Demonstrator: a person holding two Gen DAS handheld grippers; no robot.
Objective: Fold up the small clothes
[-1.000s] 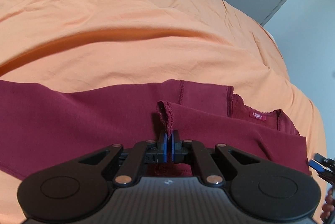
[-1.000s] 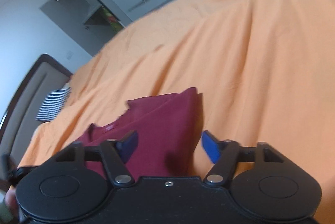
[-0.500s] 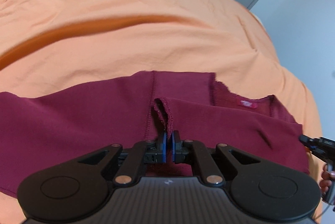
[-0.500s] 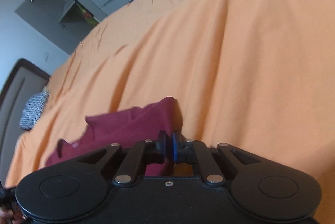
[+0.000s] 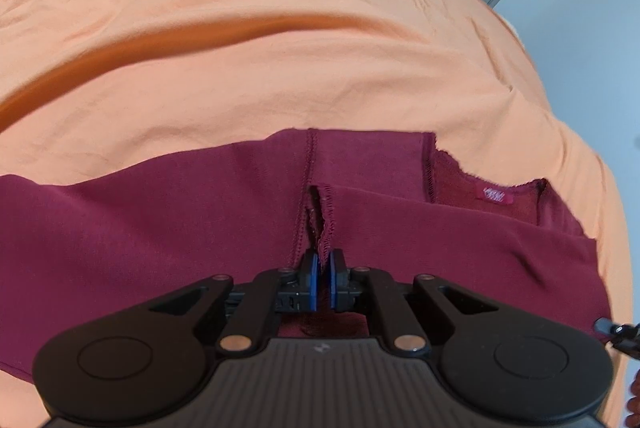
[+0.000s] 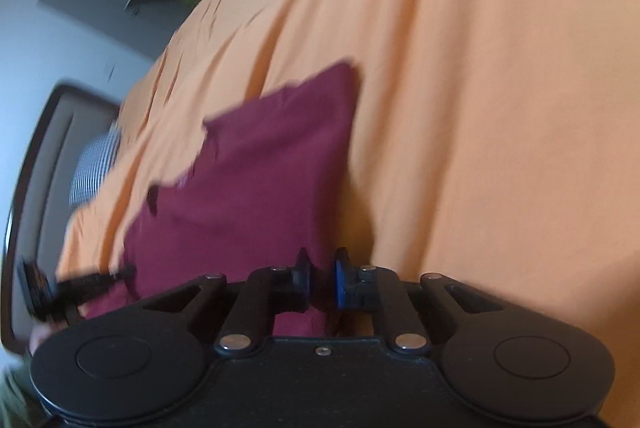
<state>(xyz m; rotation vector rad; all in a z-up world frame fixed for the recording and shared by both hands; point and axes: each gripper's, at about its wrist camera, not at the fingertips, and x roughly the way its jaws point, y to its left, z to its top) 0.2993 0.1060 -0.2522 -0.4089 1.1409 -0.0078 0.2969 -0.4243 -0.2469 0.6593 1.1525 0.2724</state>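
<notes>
The dark red garment (image 5: 180, 228) lies across the orange bedsheet (image 5: 280, 68), filling the left wrist view from nine o'clock to three o'clock, its neck label (image 5: 495, 194) at two o'clock; the left gripper (image 5: 322, 278) keeps its fingers nearly together, pinching a stitched hem; the garment's far edge has drawn lower since a second ago; the right gripper (image 6: 322, 282) has just closed from wide open, its fingers now clamped on the garment's right edge; with both holds made, a fold looks ready to begin; no containers are in view.
</notes>
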